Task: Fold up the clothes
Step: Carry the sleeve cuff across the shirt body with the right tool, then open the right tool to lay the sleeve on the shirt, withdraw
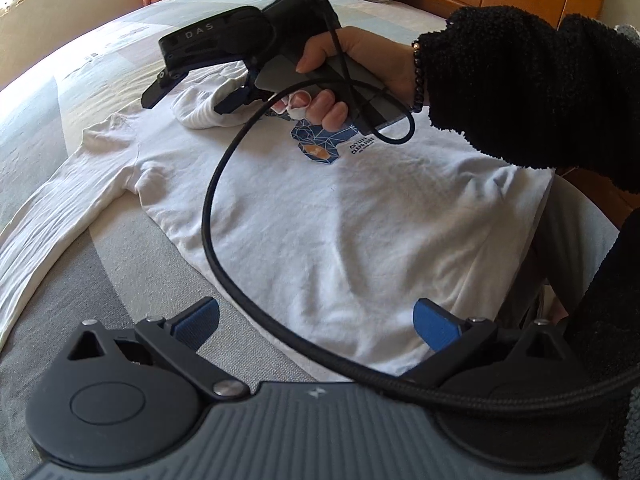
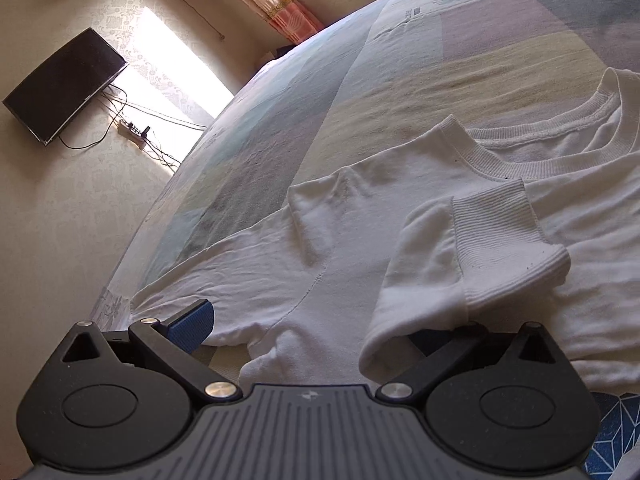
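White sweatshirt point(image 1: 320, 220) spread flat on bed point(image 1: 80, 120). Right gripper point(image 2: 316, 330) spread wide, sleeve cuff point(image 2: 500, 240) draped over one finger. Left gripper point(image 1: 316, 324) released above hem.

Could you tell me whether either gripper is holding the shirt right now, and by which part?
Neither holds anything. The left gripper hovers open above the white shirt's hem; the right gripper is open, the folded sleeve's cuff draped over one finger, not clamped.
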`<move>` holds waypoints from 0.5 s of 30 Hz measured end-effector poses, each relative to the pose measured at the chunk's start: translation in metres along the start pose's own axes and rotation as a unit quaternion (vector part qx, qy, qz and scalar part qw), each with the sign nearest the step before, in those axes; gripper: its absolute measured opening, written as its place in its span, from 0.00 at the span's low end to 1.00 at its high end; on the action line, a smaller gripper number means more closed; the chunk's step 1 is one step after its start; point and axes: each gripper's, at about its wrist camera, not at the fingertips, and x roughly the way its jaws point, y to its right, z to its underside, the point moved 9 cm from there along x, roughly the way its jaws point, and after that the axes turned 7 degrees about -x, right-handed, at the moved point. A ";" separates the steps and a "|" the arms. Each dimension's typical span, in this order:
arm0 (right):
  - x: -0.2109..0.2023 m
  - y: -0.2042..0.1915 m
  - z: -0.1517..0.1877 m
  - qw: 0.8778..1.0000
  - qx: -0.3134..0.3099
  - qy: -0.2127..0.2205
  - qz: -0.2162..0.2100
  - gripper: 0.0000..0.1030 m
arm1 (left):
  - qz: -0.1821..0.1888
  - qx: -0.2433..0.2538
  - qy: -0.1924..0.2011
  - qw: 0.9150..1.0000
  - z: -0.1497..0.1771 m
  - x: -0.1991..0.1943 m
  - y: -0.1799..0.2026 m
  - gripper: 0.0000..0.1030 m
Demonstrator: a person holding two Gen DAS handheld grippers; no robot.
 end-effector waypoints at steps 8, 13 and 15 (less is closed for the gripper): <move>-0.029 0.045 -0.014 0.988 0.131 0.081 -0.016 1.00 | 0.007 0.003 0.005 1.000 -0.002 0.007 0.003 0.99; -0.016 0.015 -0.033 0.989 0.109 0.088 -0.049 1.00 | 0.005 -0.002 -0.003 1.000 0.005 0.008 0.003 0.99; -0.009 -0.004 -0.034 0.993 0.073 0.073 -0.058 1.00 | 0.006 -0.005 -0.005 1.000 0.007 0.008 0.003 0.99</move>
